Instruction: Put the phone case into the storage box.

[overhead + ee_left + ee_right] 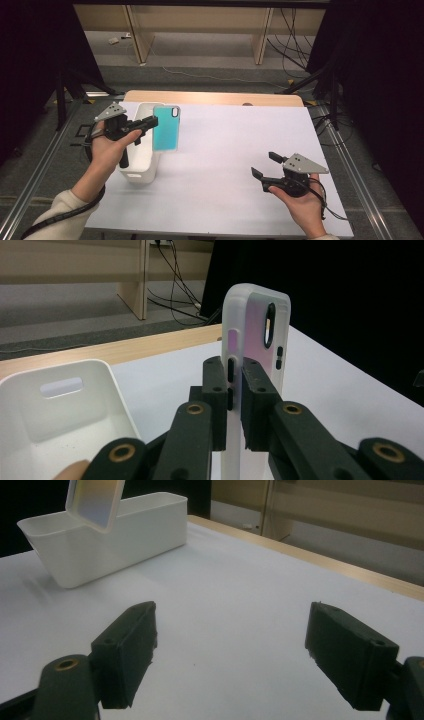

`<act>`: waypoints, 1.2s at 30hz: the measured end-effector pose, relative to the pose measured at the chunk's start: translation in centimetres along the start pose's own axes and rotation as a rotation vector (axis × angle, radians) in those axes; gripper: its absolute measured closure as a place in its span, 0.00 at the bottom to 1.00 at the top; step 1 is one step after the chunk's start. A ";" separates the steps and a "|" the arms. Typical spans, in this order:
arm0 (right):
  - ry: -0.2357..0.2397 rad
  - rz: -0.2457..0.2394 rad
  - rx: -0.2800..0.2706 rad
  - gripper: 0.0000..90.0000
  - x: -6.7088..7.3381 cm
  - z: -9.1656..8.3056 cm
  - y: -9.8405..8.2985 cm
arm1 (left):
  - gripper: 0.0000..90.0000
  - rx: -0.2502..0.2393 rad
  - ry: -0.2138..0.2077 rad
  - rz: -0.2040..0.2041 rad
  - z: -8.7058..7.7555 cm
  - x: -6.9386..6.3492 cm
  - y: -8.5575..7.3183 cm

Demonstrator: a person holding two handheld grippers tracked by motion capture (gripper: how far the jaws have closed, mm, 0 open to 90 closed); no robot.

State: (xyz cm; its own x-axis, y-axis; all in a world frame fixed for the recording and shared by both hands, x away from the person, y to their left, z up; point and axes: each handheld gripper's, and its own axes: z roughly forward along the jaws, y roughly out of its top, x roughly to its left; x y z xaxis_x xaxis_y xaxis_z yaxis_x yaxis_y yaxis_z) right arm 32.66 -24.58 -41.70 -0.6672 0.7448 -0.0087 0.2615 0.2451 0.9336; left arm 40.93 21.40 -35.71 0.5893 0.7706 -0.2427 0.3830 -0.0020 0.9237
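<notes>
A turquoise phone case (166, 128) with a white rim hangs in the air just right of the white bin (141, 172). My left gripper (153, 121) is shut on its left edge. In the left gripper view the case (257, 340) stands upright, edge-on, with both pads (218, 390) pressed on its side by the button cut-outs. My right gripper (263, 165) rests low over the white table near the front right, jaws wide apart and nothing between them. In the right gripper view the case (95, 502) tilts above the bin (120, 535), and the right gripper (230, 650) is open.
The white bin (60, 410) is hollow with a slot handle and stands at the table's left edge. A wooden strip (210, 97) runs along the far edge of the table. Cables and wooden furniture legs lie on the floor beyond.
</notes>
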 end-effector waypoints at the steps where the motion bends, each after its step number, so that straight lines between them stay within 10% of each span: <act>1: -0.011 -0.007 -0.007 0.24 0.0 0.0 0.0 | 0.91 -0.001 0.002 0.001 0.0 0.1 0.0; 36: 0.009 0.026 -0.007 0.25 0.1 0.3 -0.2 | 0.91 -0.001 0.027 0.027 0.5 2.0 1.1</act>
State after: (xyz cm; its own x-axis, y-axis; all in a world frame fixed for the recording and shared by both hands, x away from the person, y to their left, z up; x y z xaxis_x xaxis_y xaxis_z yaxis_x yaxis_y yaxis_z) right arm 32.75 -24.35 -41.99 -0.6665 0.7453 0.0183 0.2735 0.2216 0.9360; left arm 42.87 22.63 -35.35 0.5800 0.7873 -0.2093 0.3660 -0.0223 0.9303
